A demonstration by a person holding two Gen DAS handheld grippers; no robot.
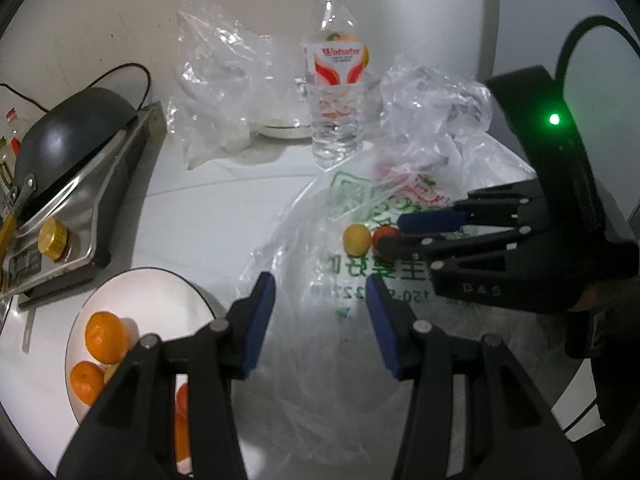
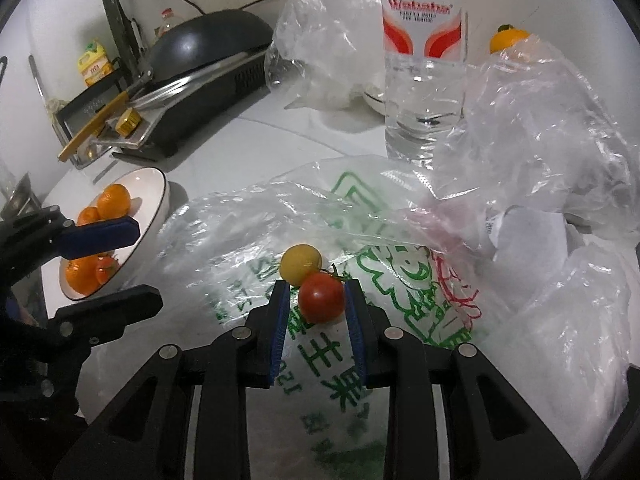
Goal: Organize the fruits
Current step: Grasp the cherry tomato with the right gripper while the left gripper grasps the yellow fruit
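A red cherry tomato [image 2: 321, 297] lies on a clear plastic bag with green print [image 2: 392, 280], touching a yellow cherry tomato [image 2: 300, 263] just beyond it. My right gripper [image 2: 318, 294] has its blue pads on either side of the red tomato, close to or touching it. In the left wrist view the right gripper [image 1: 390, 230] comes in from the right at the red tomato [image 1: 385, 234] beside the yellow one [image 1: 357, 239]. My left gripper [image 1: 320, 292] is open and empty above the bag. A white bowl [image 1: 160, 284] with several tangerines [image 1: 105, 336] sits lower left.
A water bottle [image 1: 335, 76] stands at the back with a tangerine [image 2: 509, 39] behind it. Crumpled clear bags [image 1: 224, 72] lie at the back and right [image 2: 552, 128]. A gas stove with a dark pan [image 1: 76, 132] is on the left.
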